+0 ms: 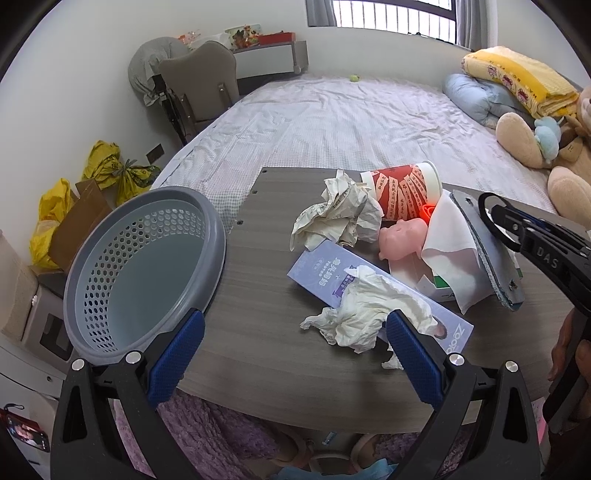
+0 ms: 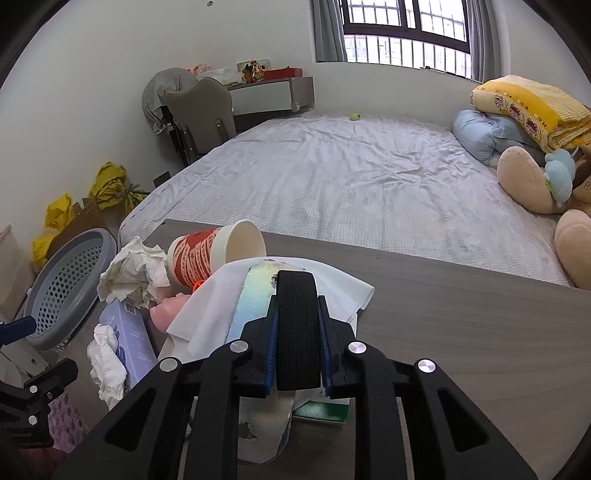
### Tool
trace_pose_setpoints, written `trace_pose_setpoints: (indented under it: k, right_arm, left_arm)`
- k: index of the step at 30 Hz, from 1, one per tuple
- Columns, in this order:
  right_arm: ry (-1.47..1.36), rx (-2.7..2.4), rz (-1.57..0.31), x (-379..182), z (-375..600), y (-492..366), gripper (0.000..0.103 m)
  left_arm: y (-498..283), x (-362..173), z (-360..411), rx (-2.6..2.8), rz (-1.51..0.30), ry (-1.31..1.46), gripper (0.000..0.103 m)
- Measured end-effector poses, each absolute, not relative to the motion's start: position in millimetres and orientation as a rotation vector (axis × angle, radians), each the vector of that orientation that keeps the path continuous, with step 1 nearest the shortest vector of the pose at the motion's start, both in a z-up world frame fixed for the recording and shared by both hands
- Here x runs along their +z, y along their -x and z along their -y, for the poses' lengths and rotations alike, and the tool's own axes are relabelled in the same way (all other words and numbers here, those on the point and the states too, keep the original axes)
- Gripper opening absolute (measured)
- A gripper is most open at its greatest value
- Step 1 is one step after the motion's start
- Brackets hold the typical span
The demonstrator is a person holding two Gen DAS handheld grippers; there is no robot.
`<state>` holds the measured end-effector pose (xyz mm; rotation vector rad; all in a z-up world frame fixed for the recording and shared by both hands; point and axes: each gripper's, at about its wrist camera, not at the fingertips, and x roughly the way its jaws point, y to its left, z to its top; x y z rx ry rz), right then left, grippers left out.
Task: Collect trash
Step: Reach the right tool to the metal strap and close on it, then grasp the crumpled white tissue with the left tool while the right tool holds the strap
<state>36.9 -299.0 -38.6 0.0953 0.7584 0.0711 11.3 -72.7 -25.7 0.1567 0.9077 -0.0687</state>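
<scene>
Wood-grain laminate, grey-brown and matte, covers the bench (image 1: 258, 354), which stands against a bed (image 1: 332, 118) spread with a wrinkled pale checked sheet; white walls and a barred window (image 2: 406, 33) close the room behind.

Taking the paper cup (image 1: 404, 188) as the landmark: far to its left a round grey plastic basket (image 1: 144, 269), its wall perforated with holes, overhangs the bench edge. Just left of the cup lies a crumpled ball of printed paper (image 1: 340, 218). In front of the cup a flat lavender carton (image 1: 321, 273) lies under a wadded white tissue (image 1: 369, 310). The left tongs (image 1: 295, 343) stand apart over this tissue, blue ribbed pads clear of it.

The cup itself lies on its side, red-patterned with a white rim. Touching it in front is a smooth pink piggy figure (image 1: 400, 238). To the cup's right a soft white wipe (image 1: 452, 251) drapes over a white-and-green box (image 2: 321, 410), and across the wipe lies a flat insole-shaped slipper sole (image 2: 255, 295) with a ribbed black elastic strap (image 2: 297, 328). The right tongs (image 2: 297, 354) are clamped on that strap.

Farther right, on the bed, sit folded quilts (image 2: 524, 107) and a plush bear (image 1: 546, 147).
</scene>
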Motion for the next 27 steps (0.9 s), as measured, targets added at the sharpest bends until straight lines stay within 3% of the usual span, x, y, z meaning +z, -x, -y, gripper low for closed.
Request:
trace_pose_setpoints:
  k: [27]
  right_arm:
    - [-0.156, 0.071, -0.722, -31.5, 292.2, 15.4, 0.018]
  left_arm:
    - [-28.0, -45.4, 95.2, -0.147, -0.950, -0.092, 0.097]
